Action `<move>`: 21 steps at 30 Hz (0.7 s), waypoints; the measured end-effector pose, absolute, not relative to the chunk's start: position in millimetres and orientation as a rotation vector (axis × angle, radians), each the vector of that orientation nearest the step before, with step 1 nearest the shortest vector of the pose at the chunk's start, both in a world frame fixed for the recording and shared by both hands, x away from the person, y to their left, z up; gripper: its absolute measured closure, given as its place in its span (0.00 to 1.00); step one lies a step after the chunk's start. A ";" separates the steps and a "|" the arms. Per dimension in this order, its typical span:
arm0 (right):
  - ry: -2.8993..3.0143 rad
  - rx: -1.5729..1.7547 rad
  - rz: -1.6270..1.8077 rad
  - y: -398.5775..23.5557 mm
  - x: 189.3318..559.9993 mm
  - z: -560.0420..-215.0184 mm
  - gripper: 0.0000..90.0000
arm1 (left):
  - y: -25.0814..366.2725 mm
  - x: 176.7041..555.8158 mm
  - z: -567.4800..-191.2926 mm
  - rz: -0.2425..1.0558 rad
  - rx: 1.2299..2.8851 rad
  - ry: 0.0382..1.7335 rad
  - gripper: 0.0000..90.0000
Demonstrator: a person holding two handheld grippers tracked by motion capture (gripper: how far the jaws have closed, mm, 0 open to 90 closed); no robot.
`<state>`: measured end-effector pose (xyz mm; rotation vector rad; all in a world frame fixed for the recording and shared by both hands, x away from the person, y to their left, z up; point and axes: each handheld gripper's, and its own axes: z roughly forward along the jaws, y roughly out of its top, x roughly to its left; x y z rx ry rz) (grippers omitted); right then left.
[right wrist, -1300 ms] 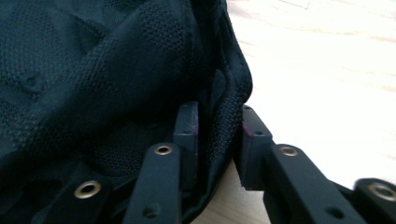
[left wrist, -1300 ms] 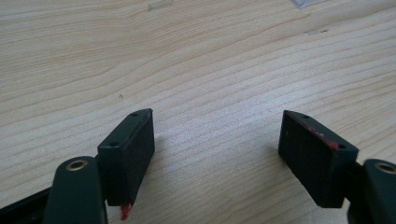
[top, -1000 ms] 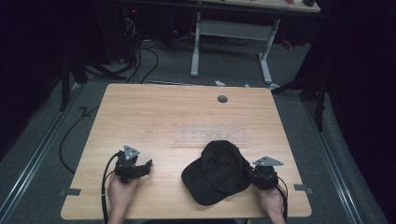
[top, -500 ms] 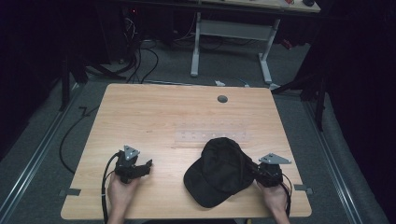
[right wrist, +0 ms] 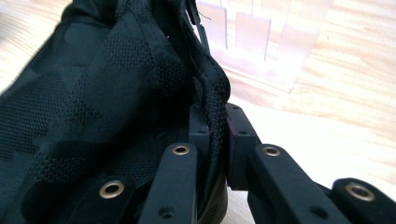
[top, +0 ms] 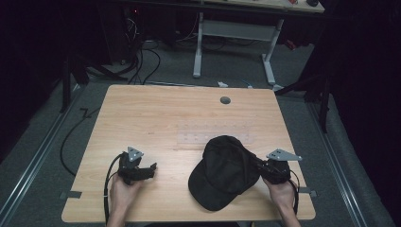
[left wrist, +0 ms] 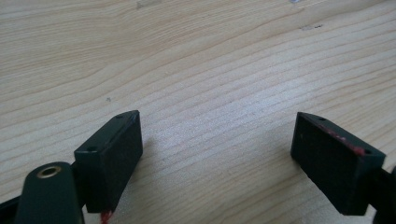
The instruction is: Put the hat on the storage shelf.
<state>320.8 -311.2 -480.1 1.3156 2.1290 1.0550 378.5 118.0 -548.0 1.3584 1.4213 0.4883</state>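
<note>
Fingers [right wrist: 236,135] of right gripper [right wrist: 215,126] pinch black cap [top: 224,170] edge; left gripper [left wrist: 217,154] fingers just spreading, nothing between.

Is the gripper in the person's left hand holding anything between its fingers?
No, the left gripper has its black fingers spread wide apart with just bare light wooden table between them.
</note>
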 end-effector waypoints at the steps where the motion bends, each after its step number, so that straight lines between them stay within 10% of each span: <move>1: 2.128 1.307 1.069 -311.7 321.4 -478.4 0.93 | 118.0 378.0 -547.9 0.485 1.362 1.418 0.19; 21: 2.172 1.134 1.284 -312.5 336.3 -430.3 0.93 | 106.5 361.5 -523.0 0.312 1.338 1.321 0.23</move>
